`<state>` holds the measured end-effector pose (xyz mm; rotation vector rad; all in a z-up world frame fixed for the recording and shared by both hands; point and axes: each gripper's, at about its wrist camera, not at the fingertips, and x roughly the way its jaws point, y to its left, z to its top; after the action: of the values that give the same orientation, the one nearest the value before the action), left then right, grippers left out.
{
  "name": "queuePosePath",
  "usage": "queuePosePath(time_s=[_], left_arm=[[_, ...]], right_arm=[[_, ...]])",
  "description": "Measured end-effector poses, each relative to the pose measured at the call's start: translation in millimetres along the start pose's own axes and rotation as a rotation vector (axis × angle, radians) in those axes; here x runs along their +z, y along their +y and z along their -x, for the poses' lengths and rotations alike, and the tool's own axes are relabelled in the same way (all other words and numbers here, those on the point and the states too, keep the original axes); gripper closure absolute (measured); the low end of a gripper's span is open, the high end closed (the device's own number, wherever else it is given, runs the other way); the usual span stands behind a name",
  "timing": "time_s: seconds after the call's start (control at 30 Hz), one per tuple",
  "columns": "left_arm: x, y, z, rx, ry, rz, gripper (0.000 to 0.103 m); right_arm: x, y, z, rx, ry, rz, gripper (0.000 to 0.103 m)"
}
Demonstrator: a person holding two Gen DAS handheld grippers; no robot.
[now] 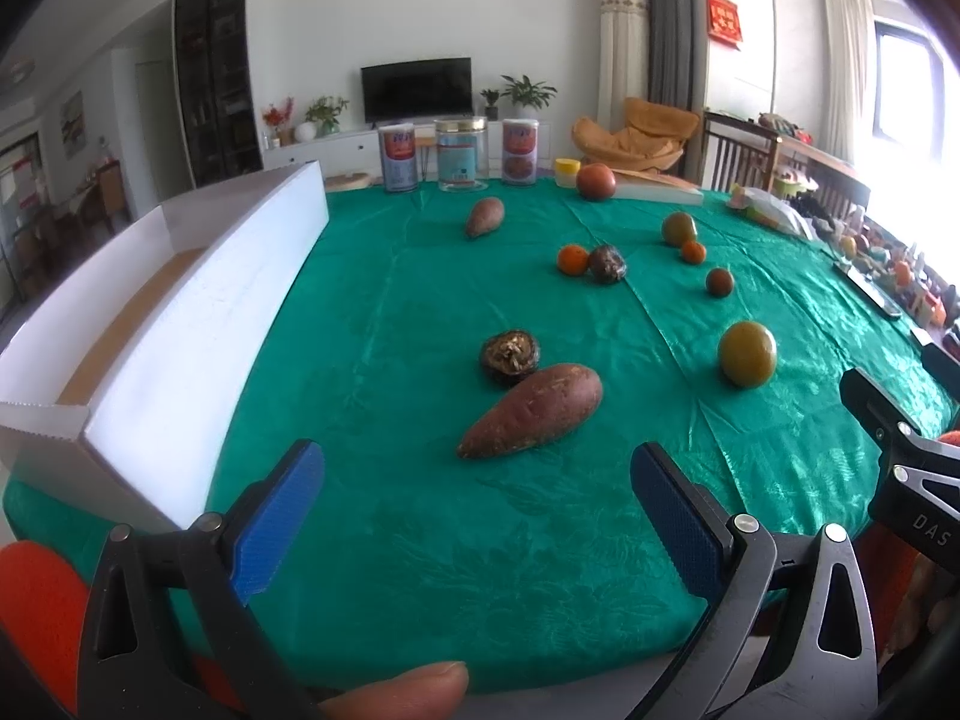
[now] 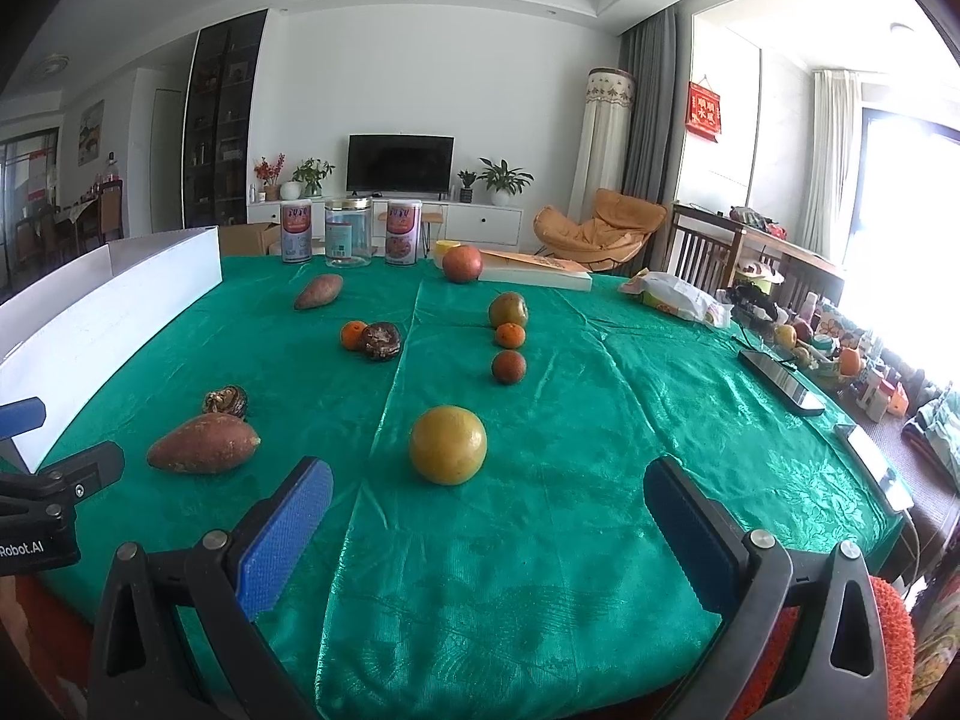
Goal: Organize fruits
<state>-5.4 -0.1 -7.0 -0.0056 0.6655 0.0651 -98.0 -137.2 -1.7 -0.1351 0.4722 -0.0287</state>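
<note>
L gripper [image 1: 477,474] jaws apart; sweet potato [image 1: 531,411] ahead.

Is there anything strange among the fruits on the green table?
Yes. Two sweet potatoes, a near one and a far one, lie among the fruits, and so do two dark, shrivelled lumps. Nothing is spilled, and the white box stands upright.

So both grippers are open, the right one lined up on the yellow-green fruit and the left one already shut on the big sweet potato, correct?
Not quite. The left gripper is open too, and the big sweet potato lies untouched on the green cloth ahead of its fingers, as the left wrist view shows. The right gripper is open, lined up on the yellow-green fruit.
</note>
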Motion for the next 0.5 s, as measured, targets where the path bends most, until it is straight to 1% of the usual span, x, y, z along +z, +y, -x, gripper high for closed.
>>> queuePosePath(time_s=[0.5], left_arm=[[0.1,-0.7,0.0,0.002,0.004,-0.005,0.001]], right_arm=[[-1.1,1.2,-3.7,0.001,0.015,0.000,0.000]])
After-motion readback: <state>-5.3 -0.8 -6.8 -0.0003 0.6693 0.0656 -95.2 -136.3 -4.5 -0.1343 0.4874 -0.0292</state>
